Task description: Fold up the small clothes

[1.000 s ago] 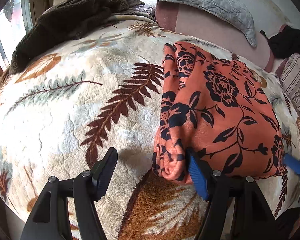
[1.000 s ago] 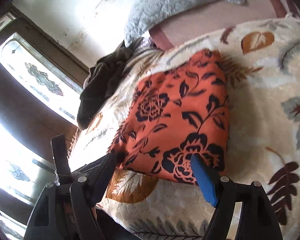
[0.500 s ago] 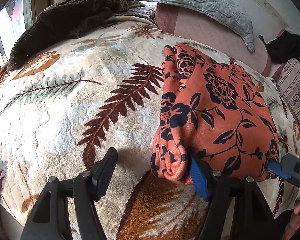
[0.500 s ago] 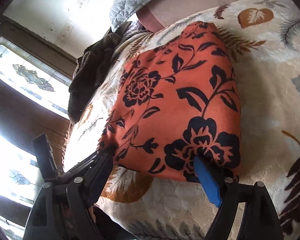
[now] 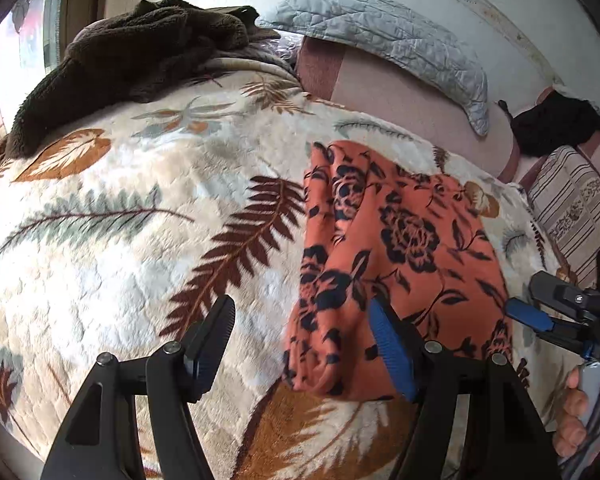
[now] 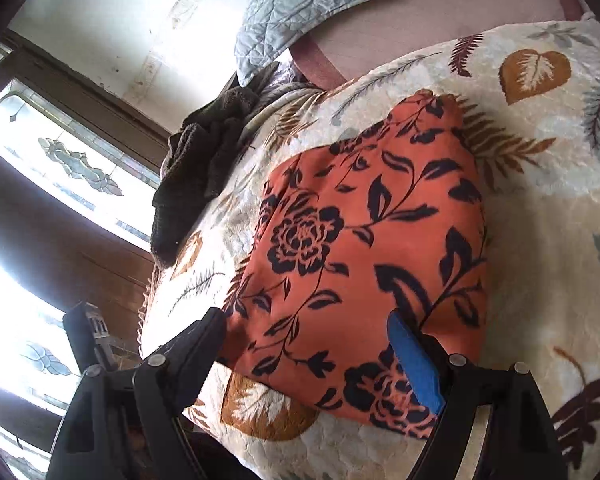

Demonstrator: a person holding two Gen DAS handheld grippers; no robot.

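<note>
The orange floral garment [image 5: 400, 248] lies on the leaf-patterned bed blanket [image 5: 140, 220], near the edge closest to you, already gathered into a compact, roughly rectangular bundle. Its left edge shows rolled, stacked layers, so you can judge the folding of this piece largely done; what may be left is a tidying or a last fold, and no other small garment waiting to be folded can be identified with certainty.

Your left claw [image 5: 304, 344] stands wide open. Its blue pad sits over the near corner of the garment, its black finger over bare blanket; whether the pad touches the cloth you cannot tell, but nothing is gripped.

Your right claw [image 6: 312, 348] has just been opening and now stands wide, with the garment's near edge seen between its fingers, unpinched. In the left view it appears just beside the bundle's right edge.

A dark brown blanket [image 5: 140, 60] and a grey quilted pillow [image 5: 400, 44] lie well apart at the far side.
</note>
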